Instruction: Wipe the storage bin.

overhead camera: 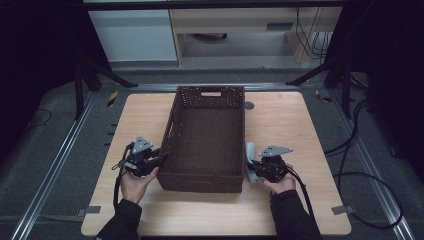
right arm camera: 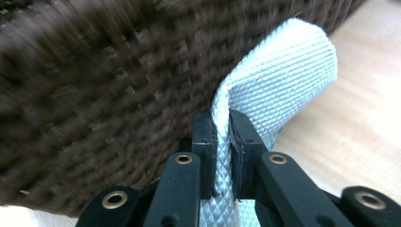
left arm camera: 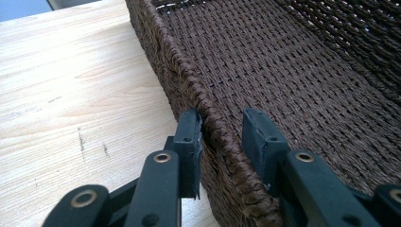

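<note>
The table (overhead camera: 280,210) is a pale wooden top. A brown woven basket (overhead camera: 207,175) stands at its centre, long axis running 12 to 6 o'clock, with a handle slot in the 12 o'clock wall. No contents are visible inside it.

The left gripper (overhead camera: 159,159) sits at the basket's 8 o'clock corner, held in the person's left hand (overhead camera: 134,184). In the left gripper view the jaws straddle the basket's rim (left arm camera: 208,111): one pad touches the outer wall, the other stands inside, apart from the weave. The jaws are moderately wide and hold nothing yet.

The right gripper (overhead camera: 254,167) sits just beside the basket's 4 o'clock corner. Its jaws are closed narrow on a pale grey cloth (right arm camera: 283,71), with the fabric pinched between the pads. The cloth rises above the jaws and folds over, close against the basket's outer wall (contact cannot be confirmed; the wall is blurred in the right gripper view).

Handling, as a judgement:
- Basket: stiff, light for its bulk, rough-textured. The rim should give a secure hold; a one-sided lift would probably tilt it.
- Cloth: soft, light, limp. It will droop from any single pinch point. Its textured weave should resist slipping. Grip a folded edge, as here, well inside the pads.
</note>
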Demonstrator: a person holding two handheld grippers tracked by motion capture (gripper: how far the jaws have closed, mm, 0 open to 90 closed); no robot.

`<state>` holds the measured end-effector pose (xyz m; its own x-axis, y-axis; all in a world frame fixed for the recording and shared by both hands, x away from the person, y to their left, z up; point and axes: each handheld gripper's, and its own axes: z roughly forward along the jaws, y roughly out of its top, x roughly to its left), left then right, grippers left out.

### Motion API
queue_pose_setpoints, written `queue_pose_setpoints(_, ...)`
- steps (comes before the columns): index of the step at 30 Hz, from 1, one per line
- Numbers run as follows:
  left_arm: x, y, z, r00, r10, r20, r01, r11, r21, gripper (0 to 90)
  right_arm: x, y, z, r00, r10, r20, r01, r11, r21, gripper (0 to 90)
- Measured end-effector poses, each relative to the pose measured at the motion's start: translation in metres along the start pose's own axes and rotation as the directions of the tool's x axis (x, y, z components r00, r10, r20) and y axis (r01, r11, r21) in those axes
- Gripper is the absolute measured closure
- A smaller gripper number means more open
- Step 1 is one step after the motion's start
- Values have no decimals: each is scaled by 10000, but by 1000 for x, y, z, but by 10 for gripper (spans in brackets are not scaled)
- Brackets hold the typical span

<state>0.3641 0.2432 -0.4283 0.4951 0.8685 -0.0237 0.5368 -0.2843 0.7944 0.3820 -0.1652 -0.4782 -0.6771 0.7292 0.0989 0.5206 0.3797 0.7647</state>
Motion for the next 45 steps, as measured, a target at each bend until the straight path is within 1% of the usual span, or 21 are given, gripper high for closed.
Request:
queue_pose_setpoints(4,0,0,0,10000,6,15,-6,10000,14,674,1,-5,4,9996,191,-195,-188,9996,199,827)
queue_pose_setpoints(8,0,0,1,10000,1,26,-1,10000,13,674,5,9,-14,9996,109,-276,-133,9958,-902,827)
queue_pose_setpoints(9,0,0,1,10000,1,26,-1,10000,13,674,5,9,-14,9996,109,-276,-133,9958,-902,827)
queue_pose_setpoints(10,1,0,1,10000,-48,50,49,10000,-14,674,9,18,-27,9998,20,-208,-51,9884,-1517,827)
queue_pose_setpoints(12,1,-1,1,10000,-64,61,64,10000,-14,674,10,21,-30,9998,-130,-137,106,9863,-1644,827)
queue_pose_setpoints(13,1,0,1,10000,-59,57,59,10000,-13,674,14,26,-38,9995,-278,-114,251,9806,-1947,827)
queue_pose_setpoints(15,1,0,1,10000,-59,59,59,10000,-12,674,14,27,-39,9994,-327,-105,300,9800,-1968,827)
queue_pose_setpoints(17,1,0,1,10000,-34,43,34,10000,13,674,16,25,-37,9990,-429,-100,405,9837,-1753,827)
queue_pose_setpoints(19,1,0,1,10000,-23,28,23,10000,22,674,17,19,-28,9989,-455,-51,445,9911,-1256,827)
queue_pose_setpoints(22,0,0,1,10000,-11,10,11,10000,12,674,16,12,-22,9994,-349,-52,342,9948,-957,827)
queue_pose_setpoints(23,0,0,1,10000,-4,9,4,10000,16,673,14,4,-15,9998,-166,-86,161,9980,-610,827)
queue_pose_setpoints(25,0,0,1,10000,-2,5,2,10000,20,673,14,1,-12,9999,-100,-105,94,9987,-510,827)
queue_pose_setpoints(26,0,0,1,10000,-3,7,3,10000,27,673,12,-6,-5,10000,43,-83,-45,9998,-175,827)
queue_pose_setpoints(28,0,0,1,10000,0,5,0,10000,36,672,12,-8,-2,9999,120,-115,-121,9999,-60,827)
queue_pose_setpoints(29,0,0,1,10000,1,2,-1,10000,36,672,11,-12,3,9997,188,-135,-184,9995,271,827)
queue_pose_setpoints(30,0,0,1,10000,1,3,-1,10000,37,672,11,-13,4,9997,188,-167,-183,9994,286,827)
queue_pose_setpoints(35,0,0,1,10000,-17,11,17,10000,36,672,13,-6,-8,9997,115,-212,-120,9996,-239,827)
queue_pose_setpoints(37,0,0,1,10000,-22,10,22,10000,32,672,16,2,-22,9997,13,-241,-34,9961,-877,827)
queue_pose_setpoints(40,1,0,1,10000,-44,18,44,10000,31,672,23,13,-45,9992,-300,-255,249,9830,-1817,827)
queue_pose_setpoints(42,1,0,1,10000,-44,16,44,10000,30,672,27,13,-51,9984,-466,-308,397,9800,-1950,827)
queue_pose_setpoints(45,1,0,1,10000,-53,17,53,10000,29,672,29,10,-48,9983,-487,-335,420,9833,-1772,827)
